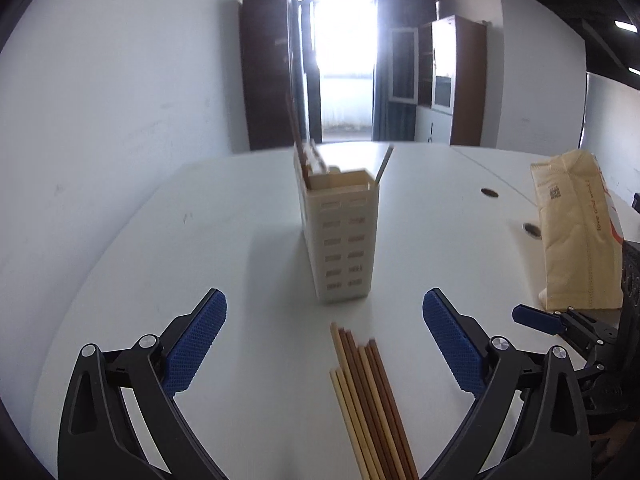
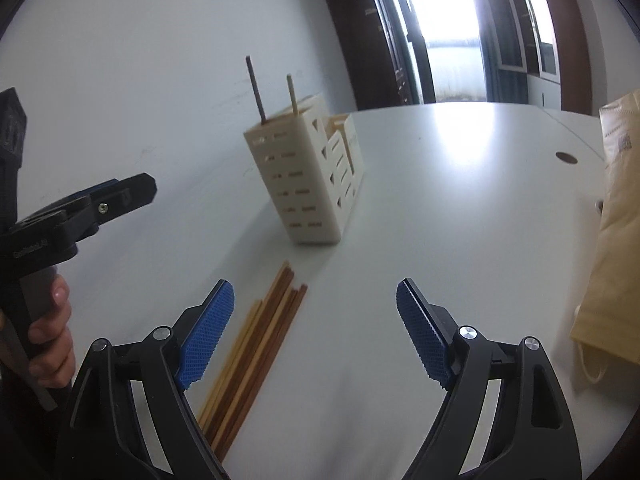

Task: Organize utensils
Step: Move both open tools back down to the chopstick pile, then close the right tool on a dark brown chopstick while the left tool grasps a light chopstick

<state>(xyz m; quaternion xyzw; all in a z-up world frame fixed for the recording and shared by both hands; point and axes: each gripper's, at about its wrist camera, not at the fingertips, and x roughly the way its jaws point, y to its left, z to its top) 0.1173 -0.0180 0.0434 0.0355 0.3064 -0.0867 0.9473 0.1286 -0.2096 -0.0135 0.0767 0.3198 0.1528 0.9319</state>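
My left tongs (image 1: 324, 344) tilt down toward the white bench (image 1: 240, 240), blue pads (image 1: 200, 344) spread wide with nothing between them but bare surface and the far ends of the chopsticks (image 1: 370, 392). That bundle of light and dark brown sticks lies flat on the bench just below the gap, running away from me toward the holder. My right tongs (image 2: 316, 332) are pitched down the same way and spread as well, gripping nothing; from this side the chopsticks (image 2: 256, 344) lie beside the left pad (image 2: 206, 336), partly under it rather than between the pads.

The cream slotted utensil holder (image 1: 344, 240) stands upright on the bench beyond the sticks, apart from them. In the right wrist view the holder (image 2: 300, 176) shows several compartments, and two sticks (image 2: 256, 88), one dark, one pale, stand up out of the nearest one.

My left hand (image 2: 50, 332) wraps the grip of the left tongs at the left edge of the right wrist view, and the tip of the right tongs (image 1: 536, 318) pokes in at the right of the left wrist view. A tan paper bag (image 1: 580, 232) stands on the bench to the right, well apart from the holder. Nothing lies between either pair of tongs and the chopsticks.
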